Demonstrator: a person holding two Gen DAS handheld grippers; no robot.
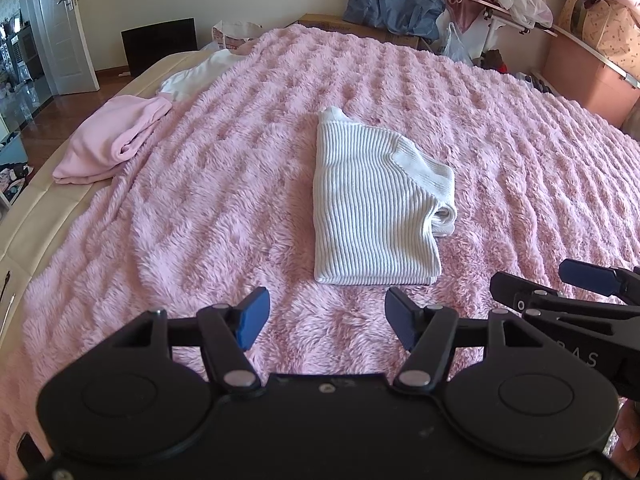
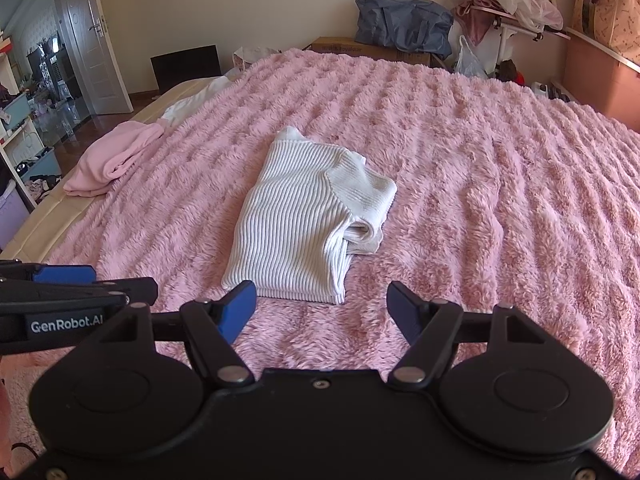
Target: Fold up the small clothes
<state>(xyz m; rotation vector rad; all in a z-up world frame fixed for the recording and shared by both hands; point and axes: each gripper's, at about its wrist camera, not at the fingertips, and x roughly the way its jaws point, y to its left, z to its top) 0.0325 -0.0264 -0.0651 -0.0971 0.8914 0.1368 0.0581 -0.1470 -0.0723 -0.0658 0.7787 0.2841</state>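
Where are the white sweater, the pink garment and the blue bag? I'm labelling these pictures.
white sweater [image 1: 360, 208]: left wrist view, middle of its ribbed top face.
pink garment [image 1: 116, 140]: left wrist view, middle of the bundle by the bed's edge.
blue bag [image 2: 404, 20]: right wrist view, its front side.

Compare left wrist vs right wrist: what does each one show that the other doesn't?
Left wrist only: the right gripper at its right edge, and a hand in the bottom right corner.
Right wrist only: the left gripper at its left edge, with its GenRobot.AI label.
Both: the folded white ribbed sweater on the pink fluffy blanket, the pink garment at the bed's edge, own jaws open and empty.
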